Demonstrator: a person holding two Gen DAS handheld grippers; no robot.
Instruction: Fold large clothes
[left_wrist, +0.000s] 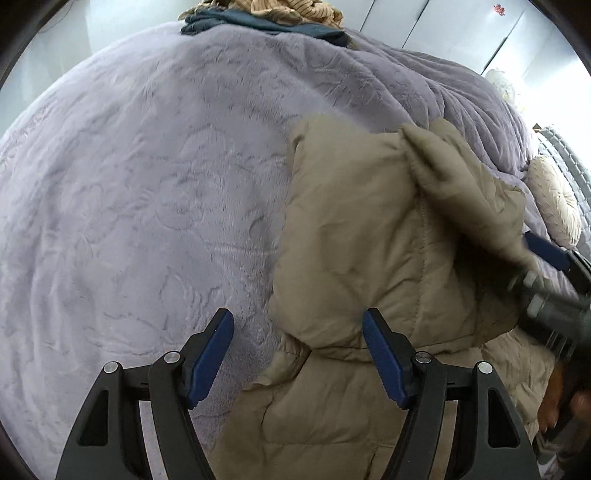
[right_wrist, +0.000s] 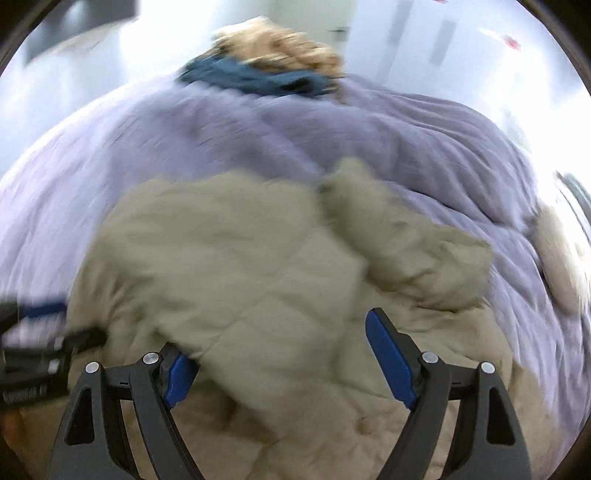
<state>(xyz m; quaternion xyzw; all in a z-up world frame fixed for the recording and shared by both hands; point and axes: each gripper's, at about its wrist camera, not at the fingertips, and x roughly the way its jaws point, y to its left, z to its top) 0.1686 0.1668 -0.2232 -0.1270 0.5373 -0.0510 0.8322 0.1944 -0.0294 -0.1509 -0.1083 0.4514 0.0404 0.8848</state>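
Observation:
A beige quilted puffer jacket (left_wrist: 369, 240) lies partly folded on a lavender plush blanket (left_wrist: 129, 184). My left gripper (left_wrist: 297, 317) hangs open over the jacket's left edge; its left finger is above the blanket, its right finger above the jacket, and nothing is pinched. In the right wrist view, which is blurred, my right gripper (right_wrist: 273, 332) stands open over the jacket (right_wrist: 221, 251). A fold of it drapes over the left fingertip, and the right finger is clear. The right gripper (left_wrist: 554, 266) also shows at the jacket's right side, with a sleeve end drooping by it.
Teal cloth (left_wrist: 258, 22) and a tan knit (left_wrist: 295, 7) are piled at the blanket's far edge. A cream pillow (left_wrist: 554, 199) lies at the right. A person's hand (left_wrist: 561, 402) shows at the lower right. White wall panels stand behind.

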